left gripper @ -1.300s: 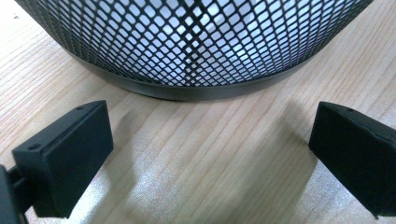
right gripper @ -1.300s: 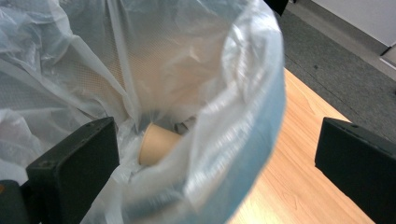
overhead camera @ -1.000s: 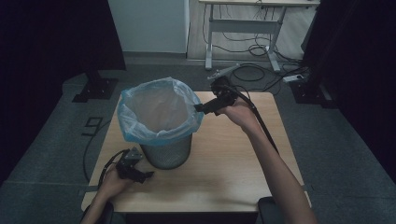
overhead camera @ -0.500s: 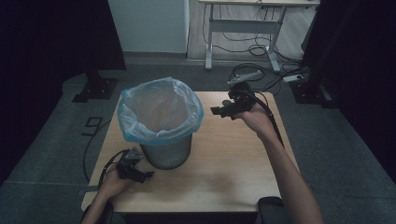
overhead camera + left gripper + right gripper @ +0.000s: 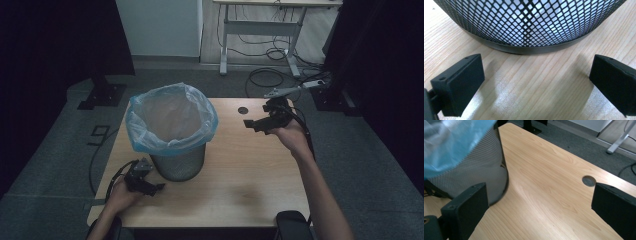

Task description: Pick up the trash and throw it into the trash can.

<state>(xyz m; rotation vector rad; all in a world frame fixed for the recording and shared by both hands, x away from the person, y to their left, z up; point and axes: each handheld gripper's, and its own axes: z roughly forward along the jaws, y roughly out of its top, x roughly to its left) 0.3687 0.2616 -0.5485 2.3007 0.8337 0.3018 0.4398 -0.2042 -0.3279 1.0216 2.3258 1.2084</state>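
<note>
Resting low on the worktop [image 5: 240, 170], the left tongs [image 5: 150, 186] gape wide with nothing between them, the mesh wastebasket [image 5: 178, 162] standing just ahead. Farther off, the right tongs [image 5: 252, 125], spread wide and holding nothing, hover well apart from its blue bag liner [image 5: 170, 120].

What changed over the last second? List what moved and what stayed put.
The right gripper let go of the blue bag's rim and drew back to the right, away from the mesh bin; its jaws now stand open over the table. The left gripper stayed low by the bin's base, jaws open. Bin and bag did not shift.
</note>
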